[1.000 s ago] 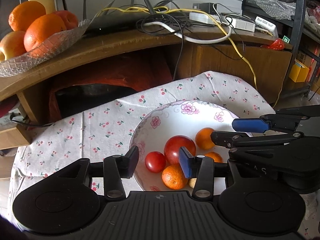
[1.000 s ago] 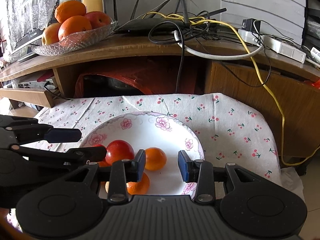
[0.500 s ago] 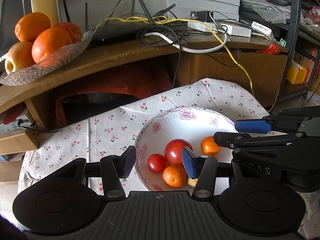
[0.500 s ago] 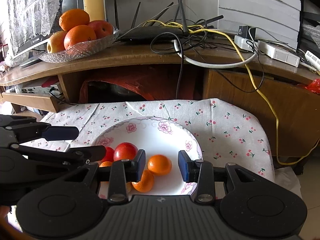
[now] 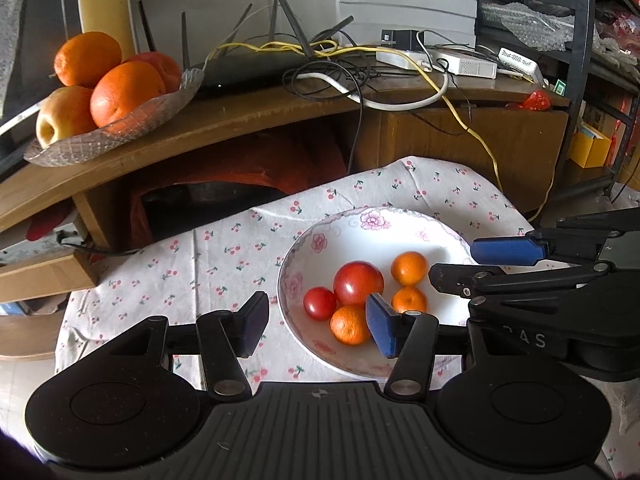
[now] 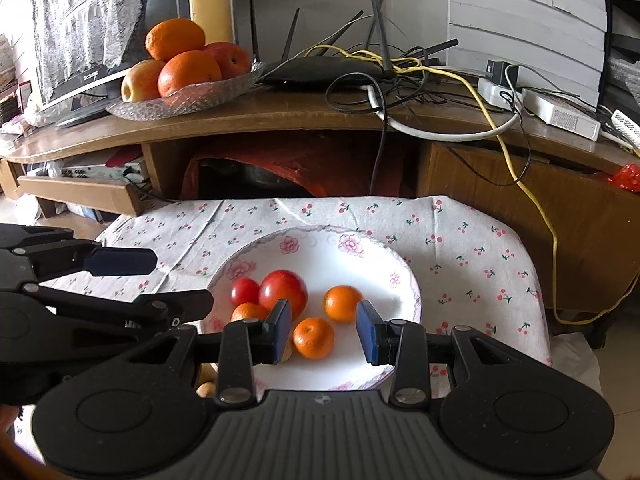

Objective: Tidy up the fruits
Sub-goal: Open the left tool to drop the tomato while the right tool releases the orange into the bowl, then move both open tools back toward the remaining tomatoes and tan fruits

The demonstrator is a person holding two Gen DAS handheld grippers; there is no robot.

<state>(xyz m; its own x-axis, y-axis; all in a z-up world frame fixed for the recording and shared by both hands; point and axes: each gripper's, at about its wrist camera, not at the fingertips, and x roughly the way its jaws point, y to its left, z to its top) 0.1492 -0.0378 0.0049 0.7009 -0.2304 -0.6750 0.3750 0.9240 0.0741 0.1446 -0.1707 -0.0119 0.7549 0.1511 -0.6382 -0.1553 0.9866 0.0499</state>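
Wooden cabinet [image 6: 320, 120] spans the far side, top cluttered with router and cables; glass dish [image 5: 116, 132] at its far left holds four fruits: two oranges, two apples.

Cherry-print tablecloth [image 6: 460, 240] covers the low table in front. Bare cloth left of the plate in the left wrist view, bare cloth right of it up to the rounded edge in the right wrist view. The far edge butts against the cabinet.

Floral plate [image 6: 396, 276] sits centre on the cloth, rim clear all round; right half of the plate is bare.

Fruit on the plate, clustered left of centre: one large tomato [image 6: 283, 290], one small tomato [image 6: 245, 291] touching its left, three mandarins [image 6: 343, 303]. All round, no long axis; the nearest mandarin [image 6: 313, 338] has its stem dimple facing up. Small pale objects near the plate's near-left rim, can't identify.

Left gripper [image 5: 316, 322] jaws apart, empty, straddling the plate's left rim. Right gripper [image 6: 323, 332] jaws apart, empty, framing the nearest mandarin without contact.
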